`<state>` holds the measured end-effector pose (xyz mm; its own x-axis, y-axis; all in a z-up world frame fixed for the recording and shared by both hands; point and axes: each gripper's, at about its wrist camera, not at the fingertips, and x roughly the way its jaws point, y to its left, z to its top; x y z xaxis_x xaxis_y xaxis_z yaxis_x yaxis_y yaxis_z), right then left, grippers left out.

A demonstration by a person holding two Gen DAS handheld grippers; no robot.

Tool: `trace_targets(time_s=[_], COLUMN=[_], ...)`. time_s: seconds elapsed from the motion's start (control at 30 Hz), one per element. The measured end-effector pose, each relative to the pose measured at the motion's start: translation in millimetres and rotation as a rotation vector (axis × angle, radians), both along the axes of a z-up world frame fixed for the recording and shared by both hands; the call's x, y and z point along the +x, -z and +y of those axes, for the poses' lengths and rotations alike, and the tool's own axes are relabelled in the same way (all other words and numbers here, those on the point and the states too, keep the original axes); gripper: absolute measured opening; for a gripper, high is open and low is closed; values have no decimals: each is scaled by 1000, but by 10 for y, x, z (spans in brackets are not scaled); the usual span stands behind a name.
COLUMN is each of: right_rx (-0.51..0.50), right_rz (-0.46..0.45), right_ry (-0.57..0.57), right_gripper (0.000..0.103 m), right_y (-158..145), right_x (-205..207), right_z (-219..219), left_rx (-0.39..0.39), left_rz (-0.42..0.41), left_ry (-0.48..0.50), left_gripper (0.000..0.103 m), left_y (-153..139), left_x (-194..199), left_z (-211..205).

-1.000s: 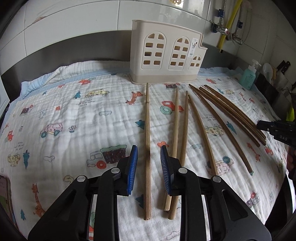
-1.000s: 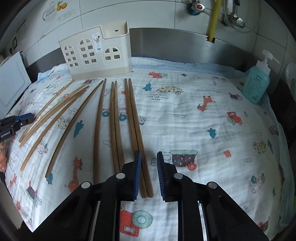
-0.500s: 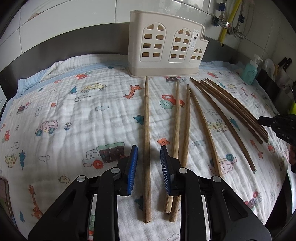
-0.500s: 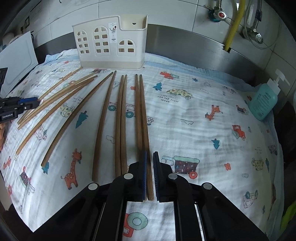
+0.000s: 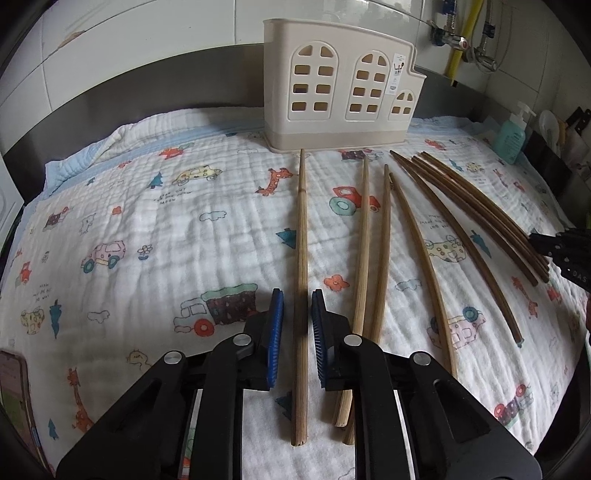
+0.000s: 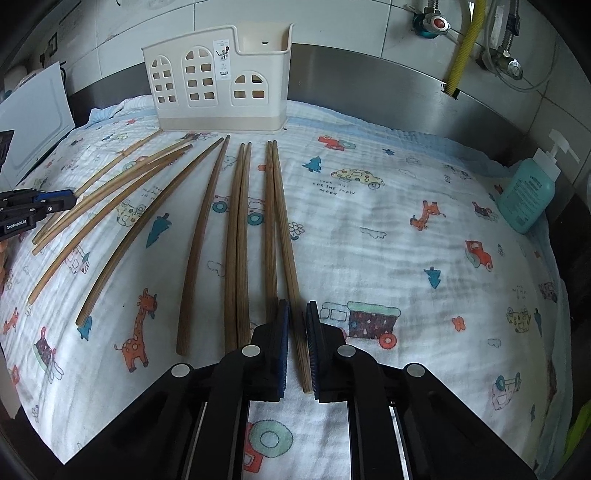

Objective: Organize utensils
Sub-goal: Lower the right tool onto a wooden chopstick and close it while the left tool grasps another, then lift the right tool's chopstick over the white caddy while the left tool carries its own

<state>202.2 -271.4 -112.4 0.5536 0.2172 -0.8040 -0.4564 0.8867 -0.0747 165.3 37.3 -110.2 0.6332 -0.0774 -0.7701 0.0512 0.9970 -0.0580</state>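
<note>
You clamped the right tool [image 6: 296,325] on a brown wooden chopstick [image 6: 284,236] and were closing the left tool [image 5: 297,319], unclamped, around another long wooden chopstick [image 5: 302,236], likely bound for the cream windowed plastic holder [image 6: 218,81].

A home kitchen: white wall tiles [image 6: 351,22] above a stainless steel backsplash [image 6: 369,81], a yellow gas hose [image 6: 463,44] with valves, a teal soap pump bottle [image 6: 530,192], and a cream cutlery holder [image 5: 340,96] standing on a child's cartoon-print cloth [image 5: 147,229]

Soft even daylight, faint shadows; sharp focus; strong fisheye bending, dark vignette at corners.
</note>
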Motion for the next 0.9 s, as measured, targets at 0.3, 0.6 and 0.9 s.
trace_targets(time_s=[0.3,0.6,0.9], right_rx=[8,68,123], right_rz=[-32,-128,-196], right_ry=[25,45,46], right_gripper=[8,7,7], right_y=[-31,-450,-822], right_x=[-87,-326,-452], right_z=[4,-9,-13], left_rx=[-15,-21,-29], left_rz=[3,-42,-103], left_ry=[-19,-11,-17], left_gripper=[6,6,6], left_y=[-26,-95,-283], left_x=[0,-68,-133], left_z=[-5,-46,-51])
